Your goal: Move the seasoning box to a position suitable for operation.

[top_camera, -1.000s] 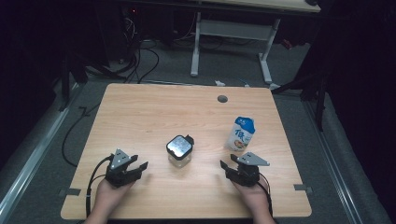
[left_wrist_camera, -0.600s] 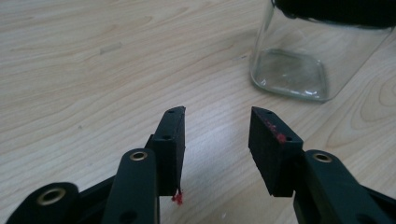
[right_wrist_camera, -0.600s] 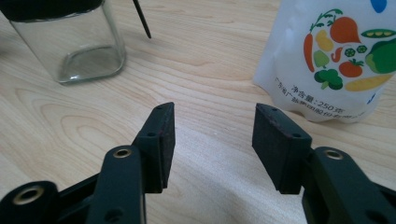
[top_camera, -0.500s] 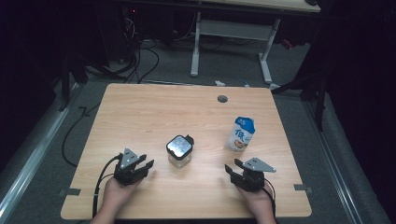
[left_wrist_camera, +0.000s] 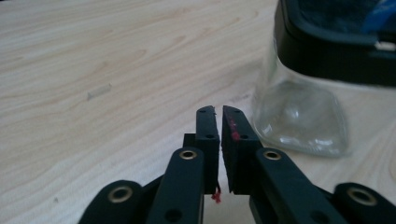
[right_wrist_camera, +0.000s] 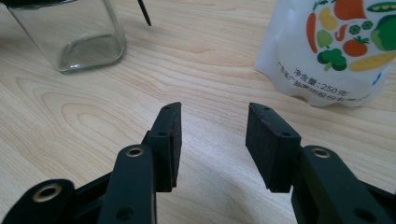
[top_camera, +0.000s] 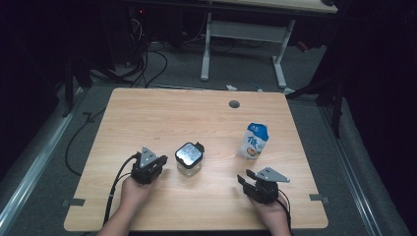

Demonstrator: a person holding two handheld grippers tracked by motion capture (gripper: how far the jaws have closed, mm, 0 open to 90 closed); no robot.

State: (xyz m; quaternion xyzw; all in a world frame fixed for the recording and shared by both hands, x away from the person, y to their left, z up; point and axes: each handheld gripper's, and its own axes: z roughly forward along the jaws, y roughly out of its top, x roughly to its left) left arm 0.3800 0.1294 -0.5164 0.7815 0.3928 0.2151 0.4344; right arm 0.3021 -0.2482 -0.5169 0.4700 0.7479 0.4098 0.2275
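Left gripper: sitting low on the table, just left of the jar; jaws having just been closing, now clenched together on nothing, only a hairline slit between the pads in the left gripper view.
Left hand: coming in from the bottom edge, wrapping the gripper body; black cable looping off to the left.
Right gripper: resting near the front right of the table; jaws having just been closing a little, standing apart and released, bare wood showing between the pads.
Right hand: holding the gripper from below, grey three-cornered plate lying on top.
Glass jar: standing upright near the table's middle, square, clear, black lid on; not touching either gripper, lying ahead and left in the right gripper view.
Pouch: standing upright right of the jar, well apart from it; white with vegetable pictures, blue top.
Table: light wood, round cable hole near the far edge.
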